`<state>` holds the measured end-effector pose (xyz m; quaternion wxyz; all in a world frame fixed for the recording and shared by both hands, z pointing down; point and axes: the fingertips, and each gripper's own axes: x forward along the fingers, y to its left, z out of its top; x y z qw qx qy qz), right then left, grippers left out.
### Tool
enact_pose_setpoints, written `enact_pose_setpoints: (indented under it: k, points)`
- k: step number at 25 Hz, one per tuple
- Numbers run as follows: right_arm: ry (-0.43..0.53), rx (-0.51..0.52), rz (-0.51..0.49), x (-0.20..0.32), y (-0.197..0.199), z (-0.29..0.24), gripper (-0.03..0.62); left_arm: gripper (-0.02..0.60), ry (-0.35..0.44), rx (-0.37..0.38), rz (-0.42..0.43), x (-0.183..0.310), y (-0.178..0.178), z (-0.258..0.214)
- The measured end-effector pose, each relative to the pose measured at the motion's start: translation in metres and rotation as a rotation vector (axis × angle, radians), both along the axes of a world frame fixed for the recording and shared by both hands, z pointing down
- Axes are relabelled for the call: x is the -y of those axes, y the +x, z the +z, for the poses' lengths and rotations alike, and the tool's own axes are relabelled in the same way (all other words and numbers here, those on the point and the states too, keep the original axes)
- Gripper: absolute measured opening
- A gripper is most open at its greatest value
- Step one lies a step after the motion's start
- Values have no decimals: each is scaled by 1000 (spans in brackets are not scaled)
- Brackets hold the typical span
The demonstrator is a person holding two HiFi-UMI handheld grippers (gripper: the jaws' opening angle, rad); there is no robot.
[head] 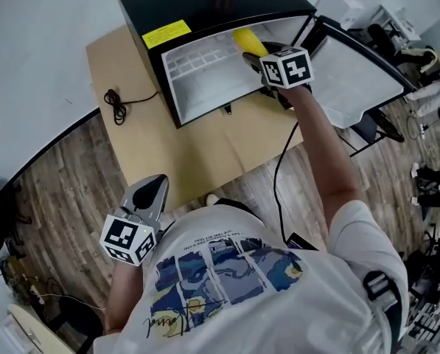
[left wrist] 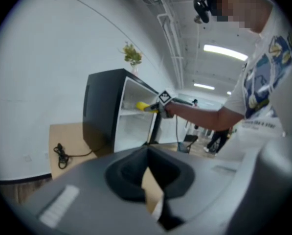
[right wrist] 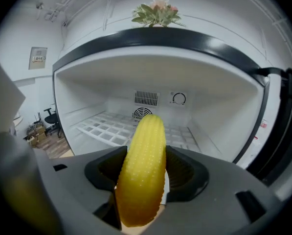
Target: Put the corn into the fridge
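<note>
While the corn (right wrist: 143, 151) sits clenched between the jaws of your right gripper (right wrist: 145, 180), with its tip pointing up and forward, you have it at the mouth of the open fridge (right wrist: 160, 40) and not yet resting on anything. Most of the cob stands clear above the pads, so the grasp is near its lower end (a smooth, rounded thing held that way will probably pivot if you swing fast).

Move it in slowly and level. From the right gripper view the white wire shelf (right wrist: 111, 129) lies just beyond the tip and spreads toward 10 o'clock, with the vent and dial on the back wall at 12 o'clock. Aim for the middle of that shelf, short of the back wall. Tip the cob down until it lies along the bars before you let the jaws part, because a drop from height would likely send it rolling. Mind the dark door seal at 3 o'clock as you go in, and withdraw straight back along the same line.

In the head view your left gripper (head: 152, 194) hangs at 8 o'clock, well apart from the fridge, jaws drawn together on nothing. The door (head: 360, 72) stands swung out toward 2 o'clock, and that free gripper seems the natural one to close it afterwards.
</note>
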<state>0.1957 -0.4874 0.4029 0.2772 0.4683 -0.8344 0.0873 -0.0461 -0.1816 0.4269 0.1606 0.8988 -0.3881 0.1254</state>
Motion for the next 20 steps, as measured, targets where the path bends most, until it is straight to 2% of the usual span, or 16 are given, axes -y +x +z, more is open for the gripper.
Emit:
enact_pose_setpoints:
  k: [10,20]
  points:
    - [23,-30,-28,61,6,8,247,9,-20,13,-104,20,15,8]
    - [52,-41,-32,86,6,7,247,9,-34,23,-134,34,23,12]
